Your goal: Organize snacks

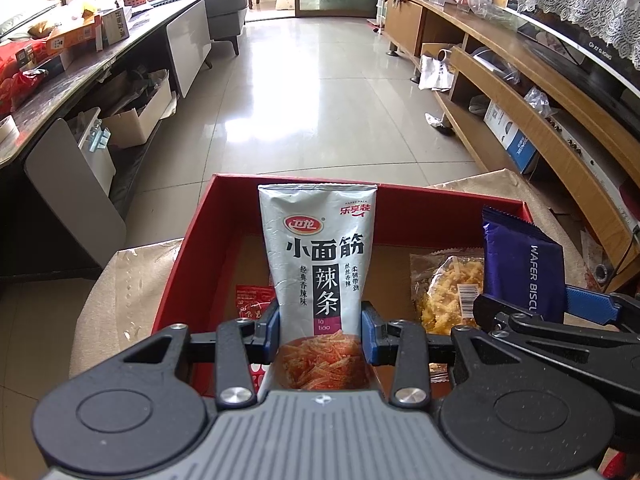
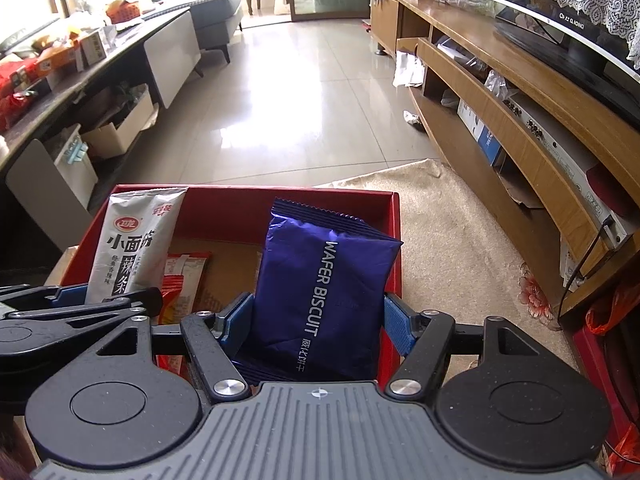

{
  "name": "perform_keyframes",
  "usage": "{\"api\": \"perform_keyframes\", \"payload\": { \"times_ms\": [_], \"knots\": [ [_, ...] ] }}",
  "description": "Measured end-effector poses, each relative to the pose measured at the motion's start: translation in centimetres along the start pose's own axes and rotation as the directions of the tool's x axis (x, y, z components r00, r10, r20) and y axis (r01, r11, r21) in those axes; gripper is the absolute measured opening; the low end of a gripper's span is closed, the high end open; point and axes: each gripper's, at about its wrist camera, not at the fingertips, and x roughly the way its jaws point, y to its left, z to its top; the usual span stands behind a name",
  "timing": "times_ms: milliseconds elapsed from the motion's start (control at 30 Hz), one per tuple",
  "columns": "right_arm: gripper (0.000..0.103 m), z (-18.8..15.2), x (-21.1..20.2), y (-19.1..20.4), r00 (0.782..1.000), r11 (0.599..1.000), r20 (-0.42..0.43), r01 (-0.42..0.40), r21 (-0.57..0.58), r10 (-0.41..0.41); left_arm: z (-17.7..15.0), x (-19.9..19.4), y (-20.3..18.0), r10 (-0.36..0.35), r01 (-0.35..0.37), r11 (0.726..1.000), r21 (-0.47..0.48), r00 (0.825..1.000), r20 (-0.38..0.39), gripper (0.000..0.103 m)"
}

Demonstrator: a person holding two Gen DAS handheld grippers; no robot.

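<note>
1. The silver latiao pouch (image 1: 318, 256) stands upright over the red box (image 1: 452, 204), pinched by the left tool (image 1: 320, 330).
2. At its 3 o'clock, the right tool (image 2: 318, 320) pinches the purple wafer packet (image 2: 324, 292) above the same box.
3. Judgement: lower each pack to the cardboard floor before letting go, clear of the yellow snack bag (image 1: 448, 292) and the red sachet (image 1: 252, 300).
4. Readable: "WAFER BISCUIT"; "la tiao", "小面筋", "辣条".
</note>
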Motion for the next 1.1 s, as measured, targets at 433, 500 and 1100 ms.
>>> {"api": "perform_keyframes", "payload": {
  "times_ms": [433, 500, 1100],
  "knots": [
    [0.074, -0.1, 1.1, 0.3, 1.000, 1.000, -0.020, 0.016, -0.014, -0.016, -0.2, 1.2, -0.2, 0.013, -0.012, 1.000, 0.007, 1.000, -0.020, 0.034],
    [0.074, -0.2, 1.3, 0.3, 1.000, 1.000, -0.023, 0.016, -0.015, -0.017, -0.2, 1.4, -0.2, 0.015, -0.015, 1.000, 0.007, 1.000, -0.023, 0.034],
    [0.074, -0.5, 2.5, 0.9, 0.999, 0.999, -0.042, 0.031, -0.037, -0.033, -0.5, 2.7, -0.4, 0.031, -0.031, 0.999, 0.009, 0.998, -0.050, 0.034]
  ]
}}
